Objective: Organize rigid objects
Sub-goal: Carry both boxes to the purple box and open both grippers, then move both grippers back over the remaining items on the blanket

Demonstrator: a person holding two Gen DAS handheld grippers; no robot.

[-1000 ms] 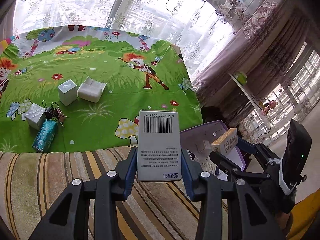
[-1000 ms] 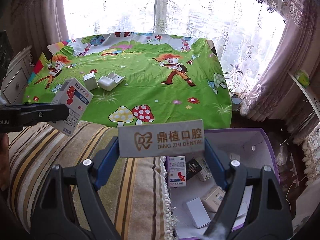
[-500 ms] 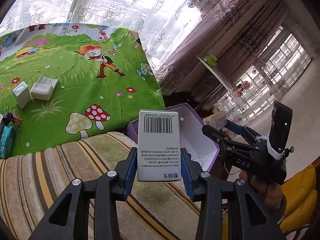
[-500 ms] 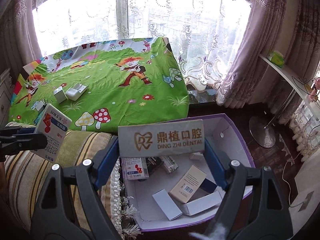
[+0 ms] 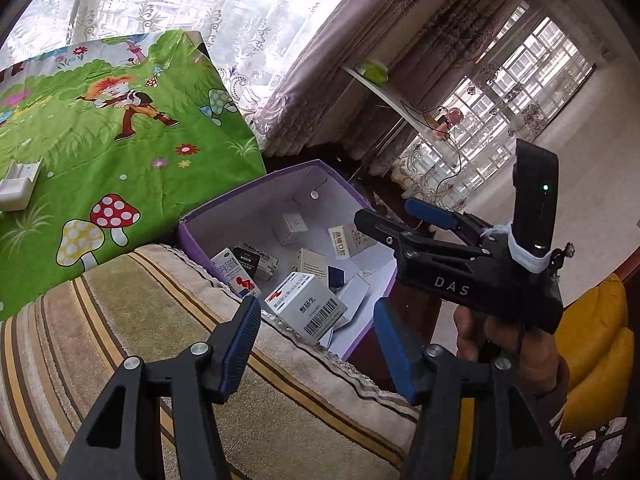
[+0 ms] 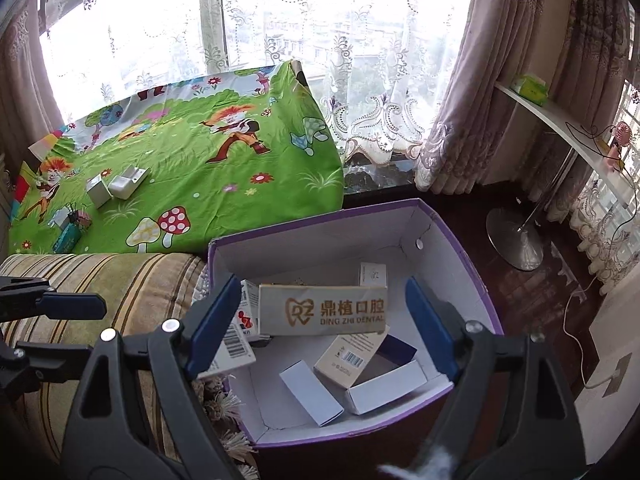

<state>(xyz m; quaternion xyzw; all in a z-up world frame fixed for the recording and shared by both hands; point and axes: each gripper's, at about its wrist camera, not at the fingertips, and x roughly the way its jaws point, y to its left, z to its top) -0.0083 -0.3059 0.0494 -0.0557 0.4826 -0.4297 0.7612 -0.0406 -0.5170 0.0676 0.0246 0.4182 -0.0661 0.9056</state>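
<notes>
The left gripper (image 5: 316, 344) is opening, and its blue pads no longer touch the white medicine box (image 5: 306, 306). That box is between the jaws, tipped over, at the near edge of the purple bin (image 6: 476, 264). I cannot tell if it is falling or already lying there.

The right gripper (image 6: 320, 326) is open wide too. The tan dental box (image 6: 322, 310) sits between its jaws, with gaps on both sides, right over the bin.

So this looks like the drop step: both boxes are being let go into the bin, which already has many small boxes in it.

Farther off, on the green cartoon sheet (image 6: 224, 176), a few things wait: a small white box (image 6: 98, 191), a white adapter (image 6: 127, 184) and a teal pack (image 6: 66, 240).

Next, I think both grippers should lift away from the bin and go back across the striped cushion (image 5: 120, 340) for those.
</notes>
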